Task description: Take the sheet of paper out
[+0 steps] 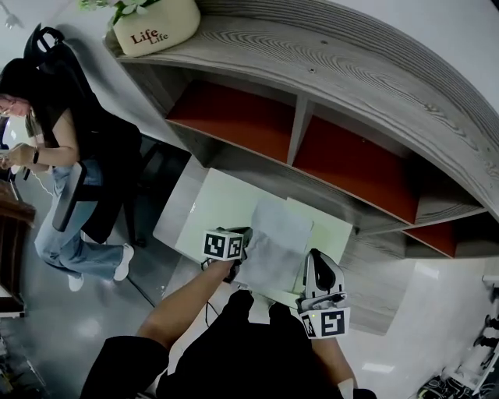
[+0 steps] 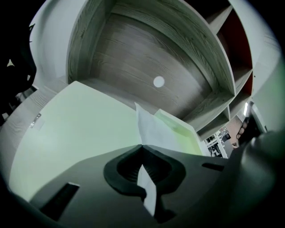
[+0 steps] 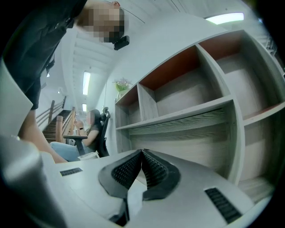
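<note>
Left tongs [image 2: 141,147] clamping paper [image 2: 152,129], right tongs [image 3: 141,152] closed, level

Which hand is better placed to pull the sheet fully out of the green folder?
Left. The left gripper is shut on the sheet of paper, while the right gripper only pinches an edge of the folder.

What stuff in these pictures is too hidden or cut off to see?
- Right gripper view: what the pale strip between the right hand-held gripper's shut jaws is; too little shows.
- Left gripper view: whether the white paper sheet in the left hand-held gripper is fully out of the pale green folder; they overlap.
- Head view: the plant in the cream pot, cut off by the top edge.
</note>
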Available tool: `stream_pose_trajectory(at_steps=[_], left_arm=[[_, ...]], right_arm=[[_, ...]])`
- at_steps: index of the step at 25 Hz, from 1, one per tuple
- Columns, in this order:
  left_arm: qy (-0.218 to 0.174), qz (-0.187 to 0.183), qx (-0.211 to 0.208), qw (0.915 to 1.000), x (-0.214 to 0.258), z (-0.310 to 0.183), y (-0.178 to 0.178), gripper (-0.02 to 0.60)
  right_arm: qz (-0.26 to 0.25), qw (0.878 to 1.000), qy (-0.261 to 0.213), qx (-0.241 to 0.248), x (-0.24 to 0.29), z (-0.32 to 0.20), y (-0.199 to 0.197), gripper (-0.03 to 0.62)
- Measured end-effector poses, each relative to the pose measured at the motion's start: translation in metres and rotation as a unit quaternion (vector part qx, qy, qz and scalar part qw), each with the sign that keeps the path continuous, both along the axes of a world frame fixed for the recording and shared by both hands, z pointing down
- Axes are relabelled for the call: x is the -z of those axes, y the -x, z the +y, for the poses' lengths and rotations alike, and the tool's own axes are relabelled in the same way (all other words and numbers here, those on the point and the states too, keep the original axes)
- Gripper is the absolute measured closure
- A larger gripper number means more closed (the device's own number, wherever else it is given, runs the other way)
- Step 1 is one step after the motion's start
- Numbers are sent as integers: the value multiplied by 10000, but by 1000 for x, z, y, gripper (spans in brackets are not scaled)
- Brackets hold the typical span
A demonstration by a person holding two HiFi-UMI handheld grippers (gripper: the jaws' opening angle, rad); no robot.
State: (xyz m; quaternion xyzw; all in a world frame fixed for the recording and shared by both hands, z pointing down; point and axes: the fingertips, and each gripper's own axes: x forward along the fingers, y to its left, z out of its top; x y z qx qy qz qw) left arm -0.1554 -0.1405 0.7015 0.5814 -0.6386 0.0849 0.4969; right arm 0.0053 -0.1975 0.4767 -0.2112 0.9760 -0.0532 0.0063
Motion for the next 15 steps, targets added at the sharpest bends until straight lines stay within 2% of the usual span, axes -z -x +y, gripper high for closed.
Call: stream_pose_trajectory(at_steps=[8, 10, 12, 15], left_arm=[[-384, -473, 359, 9975, 47, 14, 21, 575], [-510, -688, 416, 9955, 58, 19, 31, 575], [-809, -988, 420, 9909, 72, 22, 38, 575], [-1225, -1635, 401, 9781, 95, 31, 45, 575]], right_arm=[[-48, 9993, -238, 294, 13, 8, 26, 571], [-55, 9991, -275, 333, 15, 9, 31, 571], [-33, 9988, -335, 355, 17, 10, 34, 571], [40, 9982, -478, 351, 21, 11, 37, 571]])
